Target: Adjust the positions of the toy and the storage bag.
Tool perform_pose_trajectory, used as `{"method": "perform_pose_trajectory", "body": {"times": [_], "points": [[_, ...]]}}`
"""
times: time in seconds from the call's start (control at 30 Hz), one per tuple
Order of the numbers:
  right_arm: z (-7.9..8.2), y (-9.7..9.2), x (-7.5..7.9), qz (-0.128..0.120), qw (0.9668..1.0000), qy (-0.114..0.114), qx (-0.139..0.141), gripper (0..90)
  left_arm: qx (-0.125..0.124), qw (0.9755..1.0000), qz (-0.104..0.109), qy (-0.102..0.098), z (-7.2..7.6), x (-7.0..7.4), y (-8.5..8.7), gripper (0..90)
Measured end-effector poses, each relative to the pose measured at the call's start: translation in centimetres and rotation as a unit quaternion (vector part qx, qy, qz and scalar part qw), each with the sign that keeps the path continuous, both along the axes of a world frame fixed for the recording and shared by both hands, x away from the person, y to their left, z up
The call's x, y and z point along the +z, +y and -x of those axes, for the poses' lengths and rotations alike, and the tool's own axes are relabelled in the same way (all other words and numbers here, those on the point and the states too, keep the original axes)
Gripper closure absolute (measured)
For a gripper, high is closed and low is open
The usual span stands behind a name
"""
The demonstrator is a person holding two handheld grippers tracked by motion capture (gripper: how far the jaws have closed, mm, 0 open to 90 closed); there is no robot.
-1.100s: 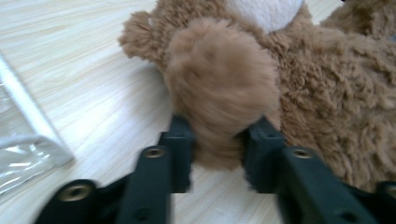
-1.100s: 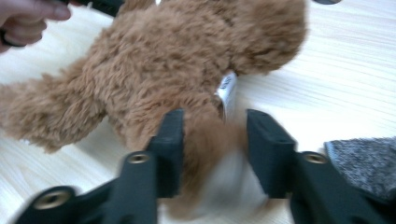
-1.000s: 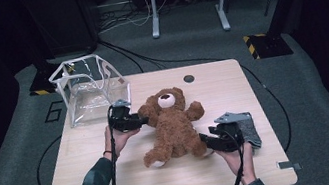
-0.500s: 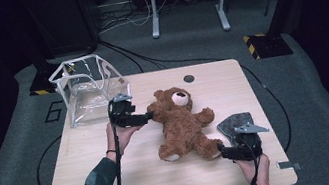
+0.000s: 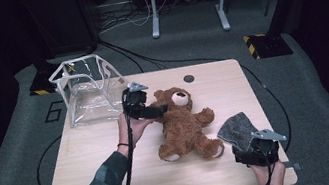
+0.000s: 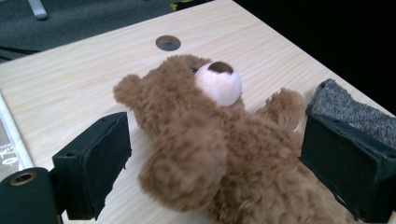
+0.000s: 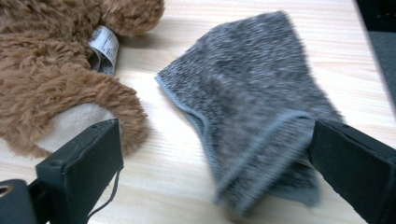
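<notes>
A brown teddy bear (image 5: 180, 125) lies on its back in the middle of the wooden table (image 5: 86, 151). My left gripper (image 5: 154, 110) is at the bear's shoulder. In the left gripper view the bear's arm (image 6: 187, 163) lies between the wide-apart pads (image 6: 93, 163), untouched by them. These jaws have just been opening. My right gripper (image 5: 247, 148) is at the near right edge, open, its jaws also just opened. A grey knitted cloth (image 7: 252, 107) lies flat between them, with the bear's foot (image 7: 70, 121) beside the left pad.
A clear plastic box (image 5: 85, 88) stands open at the table's far left corner. A round hole (image 5: 189, 78) sits in the tabletop behind the bear's head. The grey cloth (image 5: 237, 130) is close to the table's right edge. Cables run across the floor beyond.
Both grippers have opened and let go of the bear. The right hand drew back from the bear's leg toward the near right corner, beside the cloth. The bear has shifted slightly right.
</notes>
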State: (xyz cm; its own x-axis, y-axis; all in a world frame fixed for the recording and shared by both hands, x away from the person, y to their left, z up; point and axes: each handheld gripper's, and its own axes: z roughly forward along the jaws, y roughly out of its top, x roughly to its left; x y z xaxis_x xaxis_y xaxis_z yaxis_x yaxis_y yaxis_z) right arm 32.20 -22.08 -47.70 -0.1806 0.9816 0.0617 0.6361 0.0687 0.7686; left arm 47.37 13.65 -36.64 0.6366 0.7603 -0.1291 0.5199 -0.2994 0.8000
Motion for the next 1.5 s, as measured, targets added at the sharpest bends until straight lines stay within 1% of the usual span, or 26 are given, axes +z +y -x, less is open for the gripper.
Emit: {"method": "perform_pose_trajectory", "body": {"times": [0.1,0.17,0.23,0.27,0.37,0.4,0.43,0.47,0.5,0.53,0.57,0.63,0.67,0.7,0.77,0.8,0.83,0.87,0.93,1.03,1.1,1.13,1.2,1.3,1.43,1.5], "points": [[0.7,-0.7,0.6,0.003,0.9999,-0.010,-0.011,2.1,-0.003,1.0000,-0.001,-0.001,0.1,0.4,-0.9,7.8],[0.8,-1.4,0.4,0.007,0.9998,-0.007,-0.019,0.7,-0.007,1.0000,-0.006,0.001,0.1,0.6,-1.5,7.7],[0.6,-2.3,-0.2,0.005,0.9996,0.008,-0.025,0.0,-0.008,0.9999,-0.010,0.002,0.0,0.7,-2.2,7.5],[0.6,-2.7,-0.6,0.009,0.9995,0.009,-0.028,0.0,-0.009,0.9999,-0.009,0.006,0.0,0.6,-2.6,7.2],[0.2,-3.4,-2.0,0.017,0.9991,0.023,-0.033,0.0,-0.008,0.9998,-0.011,0.018,-0.3,0.2,-3.8,5.8],[0.0,-3.6,-2.4,0.020,0.9987,0.028,-0.037,0.0,-0.003,0.9997,-0.009,0.021,-0.4,0.0,-4.3,5.2],[-0.3,-3.7,-3.2,0.021,0.9983,0.033,-0.043,0.0,0.000,0.9997,-0.010,0.024,-0.5,-0.2,-4.7,4.1],[-0.4,-3.9,-3.5,0.025,0.9983,0.034,-0.040,0.0,-0.001,0.9995,-0.009,0.030,-0.6,-0.3,-5.1,3.8],[-0.4,-3.9,-3.5,0.025,0.9983,0.034,-0.040,0.0,0.000,0.9991,-0.002,0.042,-0.8,-0.5,-5.7,3.8],[-0.6,-3.9,-3.8,0.031,0.9979,0.040,-0.042,0.0,0.001,0.9991,-0.004,0.043,-0.9,-0.6,-6.2,3.7],[-0.7,-3.9,-4.1,0.029,0.9977,0.036,-0.049,0.0,-0.003,0.9988,-0.008,0.048,-1.0,-0.8,-6.6,3.7],[-0.8,-4.1,-4.4,0.026,0.9977,0.037,-0.051,0.0,-0.005,0.9986,-0.013,0.050,-1.3,-1.0,-7.3,3.8],[-0.9,-4.2,-4.5,0.027,0.9977,0.036,-0.052,0.0,-0.005,0.9983,-0.008,0.058,-1.4,-1.2,-7.7,3.9],[-1.0,-4.2,-4.6,0.026,0.9976,0.038,-0.053,0.0,-0.003,0.9982,-0.012,0.059,-1.6,-1.3,-8.1,4.4],[-1.1,-4.2,-4.8,0.026,0.9975,0.038,-0.054,0.0,-0.005,0.9977,-0.013,0.066,-1.9,-1.8,-8.6,6.5],[-1.2,-4.2,-4.8,0.022,0.9975,0.040,-0.055,0.0,-0.004,0.9974,-0.021,0.069,-2.1,-2.1,-8.7,7.7],[-1.2,-4.2,-4.9,0.022,0.9976,0.038,-0.054,0.0,0.000,0.9970,-0.032,0.070,-2.4,-2.4,-8.8,7.5],[-1.3,-4.1,-5.1,0.021,0.9976,0.039,-0.053,0.0,0.008,0.9967,-0.026,0.076,-2.7,-2.8,-8.7,7.7],[-1.3,-4.0,-5.1,0.024,0.9975,0.038,-0.055,0.0,0.020,0.9959,-0.038,0.079,-3.0,-3.5,-8.6,7.7],[-1.3,-4.2,-5.1,0.022,0.9975,0.038,-0.055,0.0,0.033,0.9945,-0.040,0.091,-3.5,-4.6,-8.3,7.8],[-1.4,-4.2,-5.2,0.019,0.9974,0.041,-0.057,0.0,0.039,0.9936,-0.049,0.094,-3.8,-5.4,-8.0,8.5],[-1.4,-4.2,-5.2,0.021,0.9974,0.041,-0.056,0.0,0.044,0.9930,-0.047,0.099,-3.9,-5.7,-7.9,8.9],[-1.5,-4.2,-5.3,0.025,0.9977,0.037,-0.051,0.0,0.054,0.9912,-0.053,0.108,-4.2,-6.6,-7.4,8.9],[-1.4,-4.1,-5.2,0.024,0.9975,0.039,-0.054,0.0,0.068,0.9901,-0.050,0.113,-4.6,-7.3,-6.9,8.1],[-1.4,-4.0,-5.3,0.026,0.9973,0.039,-0.057,0.0,0.069,0.9890,-0.055,0.119,-5.1,-7.8,-6.8,4.1],[-1.4,-4.0,-5.3,0.026,0.9973,0.039,-0.057,0.0,0.068,0.9891,-0.057,0.117,-5.1,-8.0,-6.8,2.2]]}}
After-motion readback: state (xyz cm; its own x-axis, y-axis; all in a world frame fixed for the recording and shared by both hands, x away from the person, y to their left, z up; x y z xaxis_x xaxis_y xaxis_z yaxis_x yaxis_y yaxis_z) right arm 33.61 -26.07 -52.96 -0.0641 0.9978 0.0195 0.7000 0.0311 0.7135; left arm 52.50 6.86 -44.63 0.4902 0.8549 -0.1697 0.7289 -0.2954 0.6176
